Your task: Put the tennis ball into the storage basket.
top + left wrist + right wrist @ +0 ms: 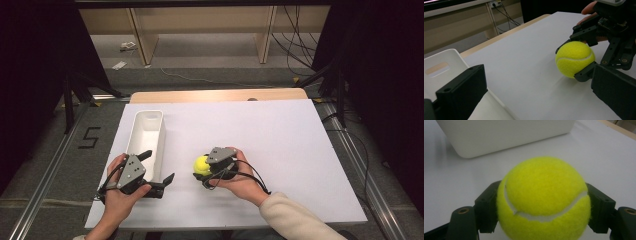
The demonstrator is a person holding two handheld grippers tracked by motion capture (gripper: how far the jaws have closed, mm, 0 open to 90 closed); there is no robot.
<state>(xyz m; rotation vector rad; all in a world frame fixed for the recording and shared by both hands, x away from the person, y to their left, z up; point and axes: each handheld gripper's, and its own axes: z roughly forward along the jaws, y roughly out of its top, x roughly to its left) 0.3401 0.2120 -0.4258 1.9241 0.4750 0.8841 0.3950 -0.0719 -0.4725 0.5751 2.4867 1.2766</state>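
The only writing I can read is a dark "5" (pixel 89 138) marked on the floor at about 9 o'clock from the white table (pixel 280 130); the tennis ball (pixel 202 165) shows just its white seam, no brand visible.

My right gripper (pixel 204 169) sits low over the table near the centre, my hand wrapped around it from the 4 o'clock side, jaws pointing toward 9 o'clock. Its two jaws press the ball on both sides, clamped on it; in the right gripper view the ball (pixel 544 200) sits squarely between them.

My left gripper (pixel 157 172) rests at the near end of the white bin (pixel 146 142), at about 8 o'clock from the ball, its jaws spread wide apart with nothing between them, one over the bin's corner. In the left gripper view the ball (pixel 575 59) lies at 2 o'clock, resting on the table.
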